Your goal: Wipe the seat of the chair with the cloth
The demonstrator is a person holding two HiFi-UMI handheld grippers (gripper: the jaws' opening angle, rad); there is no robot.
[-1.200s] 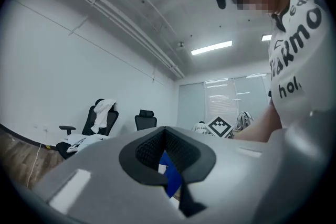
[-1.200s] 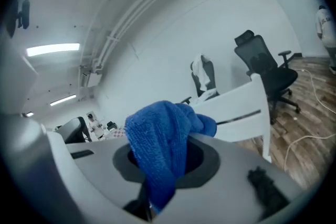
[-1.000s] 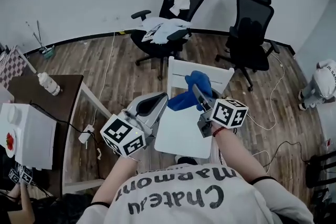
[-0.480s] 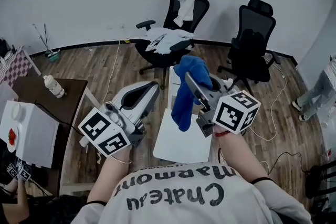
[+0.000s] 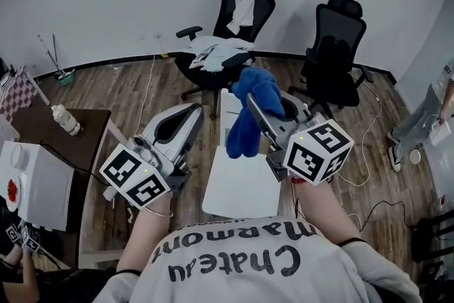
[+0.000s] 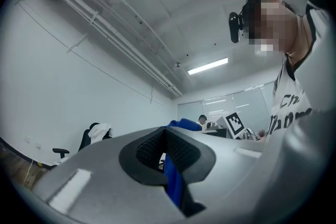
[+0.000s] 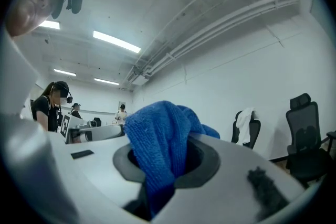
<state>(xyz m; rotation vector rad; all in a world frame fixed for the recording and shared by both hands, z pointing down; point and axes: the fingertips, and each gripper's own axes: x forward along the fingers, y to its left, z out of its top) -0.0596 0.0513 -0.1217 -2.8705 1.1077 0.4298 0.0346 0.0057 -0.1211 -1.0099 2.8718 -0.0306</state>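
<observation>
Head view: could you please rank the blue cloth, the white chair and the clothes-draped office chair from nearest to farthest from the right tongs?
1. Blue cloth: clamped in the right tongs, hanging from them.
2. White chair: directly below the tongs.
3. Clothes-draped office chair: farthest, back by the wall.

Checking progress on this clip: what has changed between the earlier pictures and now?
The right tool rose toward the head camera, so the cloth now hangs above the seat. The left tool drew leftward, away from the seat. Unchanged: right tool shut on the cloth; seat in place.
</observation>
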